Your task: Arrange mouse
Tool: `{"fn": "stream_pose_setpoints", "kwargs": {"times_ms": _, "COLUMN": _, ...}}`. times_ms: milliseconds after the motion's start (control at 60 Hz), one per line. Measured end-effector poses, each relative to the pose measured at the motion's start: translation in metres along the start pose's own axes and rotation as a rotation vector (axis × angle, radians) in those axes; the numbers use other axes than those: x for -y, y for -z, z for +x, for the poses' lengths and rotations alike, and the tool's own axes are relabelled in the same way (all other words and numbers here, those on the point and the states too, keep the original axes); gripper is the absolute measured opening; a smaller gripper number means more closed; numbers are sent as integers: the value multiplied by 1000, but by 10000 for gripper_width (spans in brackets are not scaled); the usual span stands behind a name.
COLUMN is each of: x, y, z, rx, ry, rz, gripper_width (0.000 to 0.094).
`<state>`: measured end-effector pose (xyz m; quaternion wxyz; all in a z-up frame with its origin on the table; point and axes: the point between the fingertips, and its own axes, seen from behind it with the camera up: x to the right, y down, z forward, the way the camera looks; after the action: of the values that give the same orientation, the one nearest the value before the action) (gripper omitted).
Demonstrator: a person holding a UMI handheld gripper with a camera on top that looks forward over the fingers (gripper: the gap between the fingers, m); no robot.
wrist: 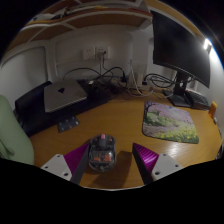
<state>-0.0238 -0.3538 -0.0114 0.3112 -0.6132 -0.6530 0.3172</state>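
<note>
My gripper (108, 160) spread wide; mouse (102, 152) sits between fingers untouched, long axis pointing away; mousepad (168, 120) far right.

Finger pads (77, 157): showing magenta-purple on the inner faces of the white-bodied gripper (112, 160).
Mouse (101, 152): showing dark grey with small reddish accents.
Rectangular mouse mat (168, 119): displaying a pastel illustration, green, pink and white.
Wooden desk (105, 122): showing warm orange-brown.
Laptop on stand (64, 95): showing silver-grey.
Flat monitor (178, 50): showing black.
</note>
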Motion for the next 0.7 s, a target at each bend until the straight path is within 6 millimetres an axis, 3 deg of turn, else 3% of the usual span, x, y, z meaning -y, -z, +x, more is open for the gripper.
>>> {"fn": "stream_pose_setpoints", "kwargs": {"times_ms": 100, "x": 0, "y": -2, "z": -3, "rx": 16, "ry": -17, "rz": -4, "gripper_width": 818}}
{"fn": "stream_pose_setpoints", "kwargs": {"times_ms": 183, "x": 0, "y": -2, "z": -5, "rx": 21, "ry": 4, "rz": -3, "gripper_width": 435}}
{"fn": "stream_pose_setpoints", "kwargs": {"times_ms": 350, "x": 1, "y": 2, "z": -6, "rx": 38, "ry": -19, "rz": -45, "gripper_width": 377}}
{"fn": "stream_pose_setpoints", "kwargs": {"times_ms": 417, "x": 19, "y": 9, "z": 2, "rx": 48, "ry": -53, "rz": -26, "gripper_width": 376}}
{"fn": "stream_pose_setpoints", "kwargs": {"times_ms": 550, "x": 86, "y": 22, "z": 43, "rx": 42, "ry": -84, "rz": 60, "gripper_width": 378}}
{"fn": "stream_pose_setpoints", "kwargs": {"times_ms": 633, "x": 124, "y": 15, "z": 85, "rx": 11, "ry": -77, "rz": 103, "gripper_width": 378}}
{"fn": "stream_pose_setpoints", "kwargs": {"times_ms": 700, "x": 138, "y": 1, "z": 127, "rx": -33, "ry": -35, "rz": 121, "gripper_width": 377}}
